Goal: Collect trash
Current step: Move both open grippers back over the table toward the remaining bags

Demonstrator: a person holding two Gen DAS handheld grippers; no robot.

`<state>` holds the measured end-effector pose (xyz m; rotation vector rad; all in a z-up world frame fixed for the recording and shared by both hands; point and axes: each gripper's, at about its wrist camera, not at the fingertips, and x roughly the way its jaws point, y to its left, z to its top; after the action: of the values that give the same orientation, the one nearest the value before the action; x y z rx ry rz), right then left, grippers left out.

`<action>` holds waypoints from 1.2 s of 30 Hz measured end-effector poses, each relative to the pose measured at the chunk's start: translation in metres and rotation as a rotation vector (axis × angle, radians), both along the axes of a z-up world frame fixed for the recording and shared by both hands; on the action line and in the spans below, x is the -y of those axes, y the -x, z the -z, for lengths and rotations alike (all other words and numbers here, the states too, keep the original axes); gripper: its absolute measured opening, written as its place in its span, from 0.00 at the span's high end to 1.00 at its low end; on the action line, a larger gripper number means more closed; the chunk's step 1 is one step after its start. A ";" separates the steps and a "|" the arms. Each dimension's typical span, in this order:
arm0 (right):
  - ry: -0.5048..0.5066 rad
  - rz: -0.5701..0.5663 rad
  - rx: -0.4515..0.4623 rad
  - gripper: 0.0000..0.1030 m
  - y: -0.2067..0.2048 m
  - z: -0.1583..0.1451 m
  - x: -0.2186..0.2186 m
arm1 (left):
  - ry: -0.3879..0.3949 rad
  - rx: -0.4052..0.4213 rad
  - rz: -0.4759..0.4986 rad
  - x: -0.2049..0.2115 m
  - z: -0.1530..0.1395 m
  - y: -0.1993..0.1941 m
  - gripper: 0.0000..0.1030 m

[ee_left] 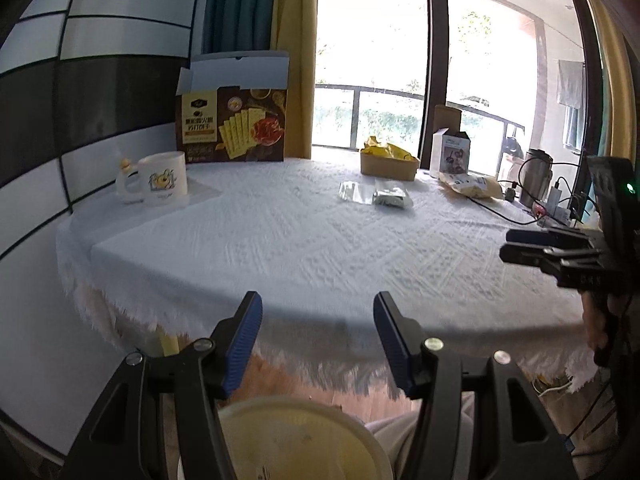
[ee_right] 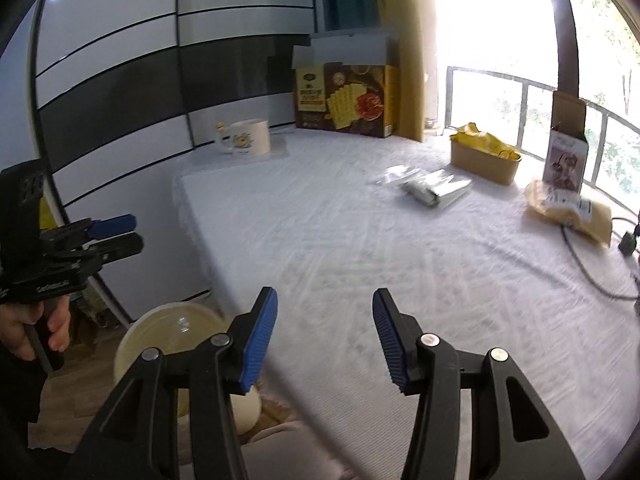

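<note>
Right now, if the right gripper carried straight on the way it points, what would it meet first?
Probably the bare white tablecloth. The right gripper is open, empty and tilted downward over the near table; the silver packets lie farther on, though depth is unclear.

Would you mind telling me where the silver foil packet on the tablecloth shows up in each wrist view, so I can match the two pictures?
Left wrist view: silver foil packet lies right of centre, far side of the table, just before the tan box of yellow wrappers.
Right wrist view: silver foil packet lies upper right, left of the same tan box.
Shared landmark: the cracker box by the curtain.
</note>
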<state>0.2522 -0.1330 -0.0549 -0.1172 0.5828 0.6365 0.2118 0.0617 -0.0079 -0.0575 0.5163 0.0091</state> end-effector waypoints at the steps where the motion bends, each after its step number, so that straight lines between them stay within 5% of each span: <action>1: 0.011 0.010 0.001 0.54 -0.010 -0.002 0.002 | -0.001 0.003 0.001 0.000 0.000 -0.004 0.44; 19: 0.097 0.164 -0.093 0.54 -0.198 -0.011 0.002 | 0.026 0.018 -0.011 -0.050 0.007 -0.109 0.43; 27: 0.024 0.246 -0.261 0.54 -0.286 0.019 0.004 | 0.045 0.006 -0.019 -0.059 0.016 -0.143 0.42; 36: -0.100 0.259 -0.383 0.54 -0.336 0.041 0.002 | 0.056 0.015 -0.016 -0.060 0.023 -0.148 0.42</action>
<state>0.5879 -0.1351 -0.0955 0.1765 0.9174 0.4356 0.3601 0.1215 -0.0304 -0.1165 0.5008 0.0101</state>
